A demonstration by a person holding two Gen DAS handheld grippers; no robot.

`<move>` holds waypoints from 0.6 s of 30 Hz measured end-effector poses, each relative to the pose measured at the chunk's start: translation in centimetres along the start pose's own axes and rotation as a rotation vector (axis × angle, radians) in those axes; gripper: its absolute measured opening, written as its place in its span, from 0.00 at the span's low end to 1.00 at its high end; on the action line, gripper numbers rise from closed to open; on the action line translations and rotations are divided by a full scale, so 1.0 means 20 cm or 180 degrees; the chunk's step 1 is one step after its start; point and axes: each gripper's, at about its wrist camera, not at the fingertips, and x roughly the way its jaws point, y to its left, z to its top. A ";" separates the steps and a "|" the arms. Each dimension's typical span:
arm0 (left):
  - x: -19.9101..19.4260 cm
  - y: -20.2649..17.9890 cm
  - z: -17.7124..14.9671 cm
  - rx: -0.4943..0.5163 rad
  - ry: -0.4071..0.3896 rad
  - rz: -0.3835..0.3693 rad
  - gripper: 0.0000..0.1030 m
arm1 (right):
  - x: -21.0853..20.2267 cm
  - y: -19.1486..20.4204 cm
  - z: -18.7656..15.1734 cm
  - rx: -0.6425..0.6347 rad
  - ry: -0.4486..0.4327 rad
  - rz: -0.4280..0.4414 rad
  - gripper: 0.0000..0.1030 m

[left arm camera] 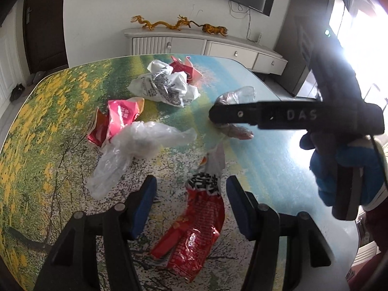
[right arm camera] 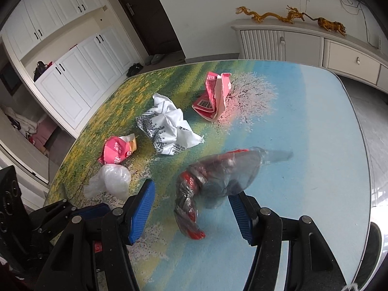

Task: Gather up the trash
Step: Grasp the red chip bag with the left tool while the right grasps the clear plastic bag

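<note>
My left tongs angled down, blue pads apart, nothing pressed between. My right tongs angled down too, jaws parted, pads gripping nothing. My right hand in blue glove, wrapped round handle.

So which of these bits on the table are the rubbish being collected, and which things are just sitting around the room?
Rubbish to collect:
red snack wrapper
clear plastic bag
pink wrapper
white printed bag
pink folded packet
clear bag with red inside

Just lying about:
dragon ornaments
sideboard
shoes
white cupboards
</note>
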 end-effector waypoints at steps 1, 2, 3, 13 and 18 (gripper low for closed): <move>0.00 0.00 0.00 -0.0013 -0.0003 0.0000 0.53 | 0.01 0.00 0.00 -0.0005 -0.0010 -0.0006 0.58; 0.00 0.01 0.00 -0.0026 -0.0007 0.0002 0.52 | 0.01 0.01 0.00 -0.0017 -0.0022 -0.0016 0.58; 0.00 0.01 0.00 -0.0040 -0.0010 0.0011 0.50 | 0.01 0.01 0.00 -0.0034 -0.0029 -0.0027 0.58; -0.02 0.01 -0.01 -0.0207 -0.0047 0.0064 0.34 | 0.01 0.02 -0.06 -0.0116 -0.0050 -0.0084 0.20; -0.02 -0.05 -0.04 -0.0247 -0.0050 0.0073 0.26 | -0.06 0.01 -0.14 -0.0079 -0.0032 -0.0012 0.19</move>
